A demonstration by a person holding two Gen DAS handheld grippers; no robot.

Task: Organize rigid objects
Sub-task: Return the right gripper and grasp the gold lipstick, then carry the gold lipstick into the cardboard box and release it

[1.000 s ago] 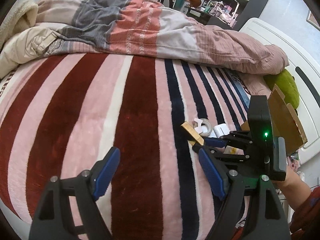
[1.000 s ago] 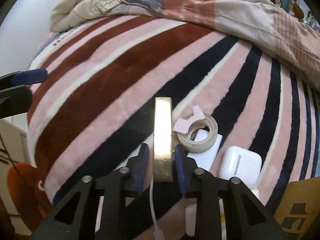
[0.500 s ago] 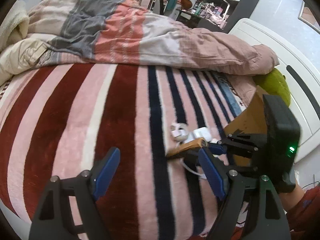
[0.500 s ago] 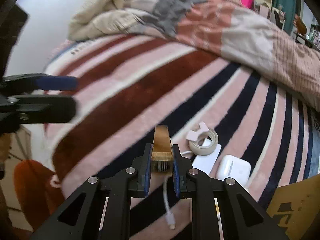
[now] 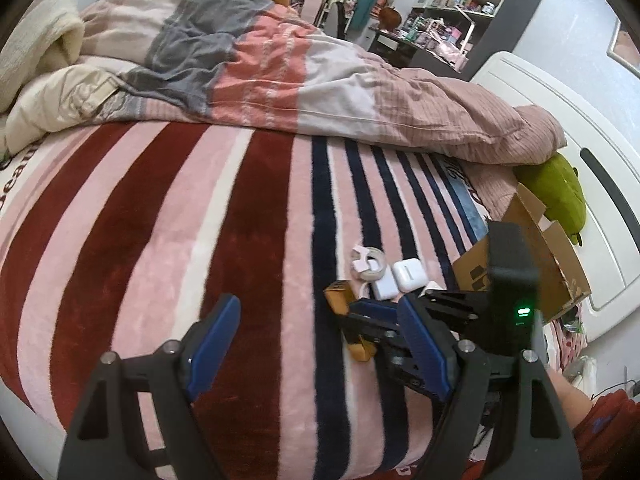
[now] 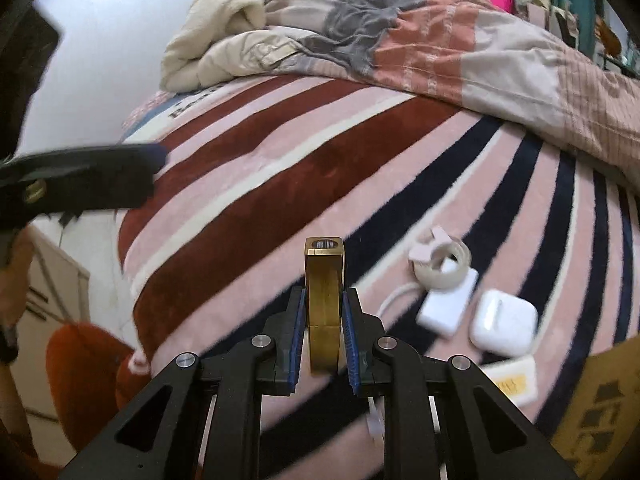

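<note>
My right gripper (image 6: 323, 312) is shut on a gold rectangular bar (image 6: 324, 292) and holds it lifted above the striped blanket; the bar also shows in the left wrist view (image 5: 346, 312). On the blanket lie a tape roll (image 6: 442, 264), a white charger with cable (image 6: 448, 300), a white earbuds case (image 6: 504, 322) and a small white card (image 6: 510, 378). The same group shows in the left wrist view around the earbuds case (image 5: 409, 274). My left gripper (image 5: 316, 336) is open and empty, above the blanket to the left of the right gripper.
An open cardboard box (image 5: 532, 256) stands at the bed's right edge, beside a green plush (image 5: 560, 196). A crumpled duvet (image 5: 280, 72) covers the far side of the bed. A white headboard (image 5: 560, 120) and cluttered shelves lie behind.
My right gripper has lifted the gold bar off the blanket and tipped it upright, away from the tape roll and charger. The left gripper has drifted and stays open.
</note>
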